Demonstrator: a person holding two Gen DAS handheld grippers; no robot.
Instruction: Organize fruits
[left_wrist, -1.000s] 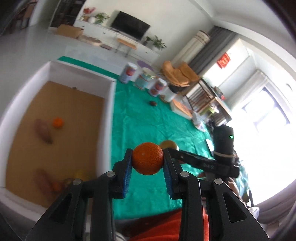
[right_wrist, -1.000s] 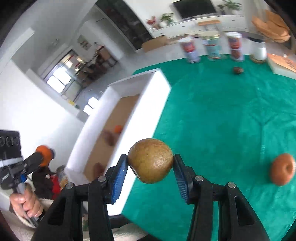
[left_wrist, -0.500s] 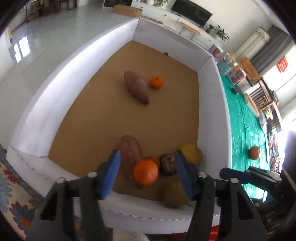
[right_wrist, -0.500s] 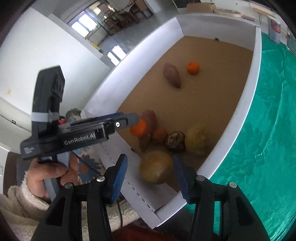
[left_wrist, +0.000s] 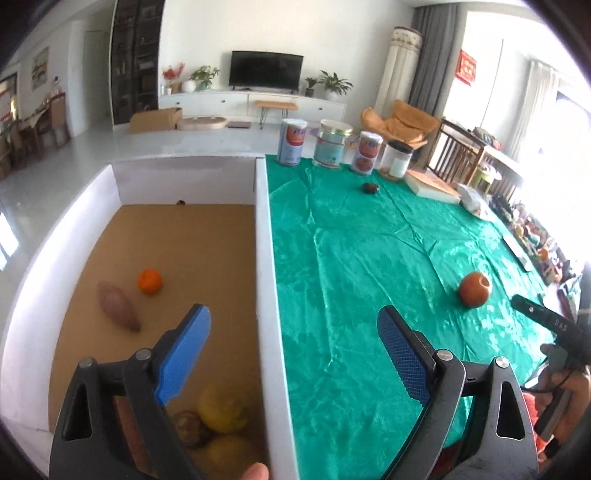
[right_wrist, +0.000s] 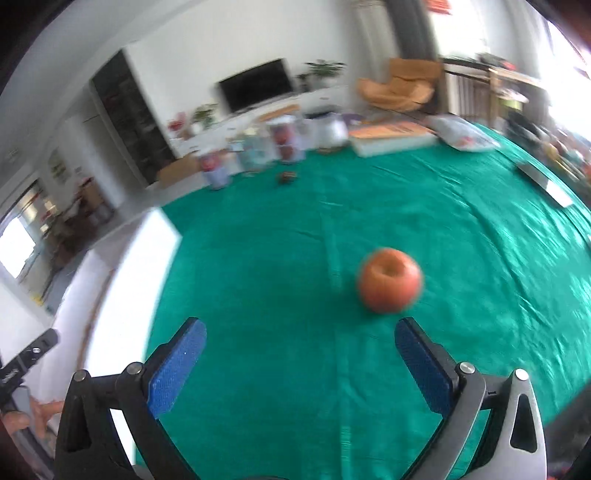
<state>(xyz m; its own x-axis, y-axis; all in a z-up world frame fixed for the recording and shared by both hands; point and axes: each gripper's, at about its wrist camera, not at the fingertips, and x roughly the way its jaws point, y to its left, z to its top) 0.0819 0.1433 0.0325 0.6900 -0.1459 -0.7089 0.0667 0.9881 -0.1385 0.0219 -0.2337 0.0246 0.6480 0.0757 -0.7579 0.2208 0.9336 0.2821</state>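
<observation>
A white box (left_wrist: 264, 280) with a brown floor stands left of the green tablecloth (left_wrist: 362, 258). In it lie an orange (left_wrist: 150, 281), a sweet potato (left_wrist: 118, 305) and, at the near corner, yellow and brown fruits (left_wrist: 221, 408). A red apple (left_wrist: 475, 289) sits on the cloth; it also shows in the blurred right wrist view (right_wrist: 388, 285). My left gripper (left_wrist: 293, 345) is open and empty above the box's right wall. My right gripper (right_wrist: 301, 360) is open and empty, just short of the apple, which lies ahead and to its right.
Several jars and cans (left_wrist: 334, 147) stand along the cloth's far edge, with a small dark item (left_wrist: 370, 188) in front of them. A flat box (left_wrist: 432, 182) and clutter line the right side. The right gripper shows at the left view's right edge (left_wrist: 546, 321).
Both grippers have let go of their fruits into the box and opened. Both have swung right: the left over the box wall, the right over the cloth towards the apple.
</observation>
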